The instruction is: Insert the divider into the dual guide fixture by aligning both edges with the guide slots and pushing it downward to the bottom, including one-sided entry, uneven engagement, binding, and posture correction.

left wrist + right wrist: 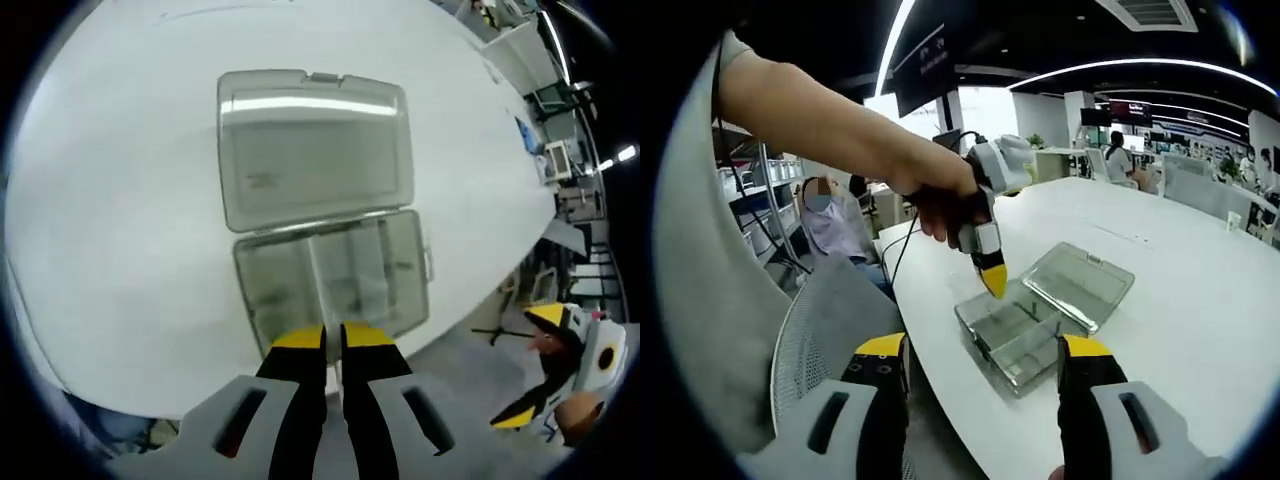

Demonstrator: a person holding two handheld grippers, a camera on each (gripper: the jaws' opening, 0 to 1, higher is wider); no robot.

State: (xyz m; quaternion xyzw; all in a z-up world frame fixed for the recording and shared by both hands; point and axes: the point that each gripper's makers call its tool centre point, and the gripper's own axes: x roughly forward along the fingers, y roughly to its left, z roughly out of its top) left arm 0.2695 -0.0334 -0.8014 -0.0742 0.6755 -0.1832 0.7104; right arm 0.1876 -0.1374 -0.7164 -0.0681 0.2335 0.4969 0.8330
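A clear plastic box lies open on the white table, its tray [335, 285] [1012, 345] split by clear walls into compartments and its lid [315, 145] [1080, 285] folded flat behind it. My left gripper [333, 340] [993, 283] hovers over the tray's near edge, held by a hand, with the yellow jaws pressed almost together. Whether a thin clear divider sits between them I cannot tell. My right gripper [983, 350] [535, 370] is off the table's edge, open wide, nothing between its jaws, pointing toward the tray.
The white table [120, 220] [1200, 300] stretches far beyond the box. A grey mesh chair [825, 320] stands beside the table edge, and a seated person [835, 225] is behind it. Desks and shelving fill the background.
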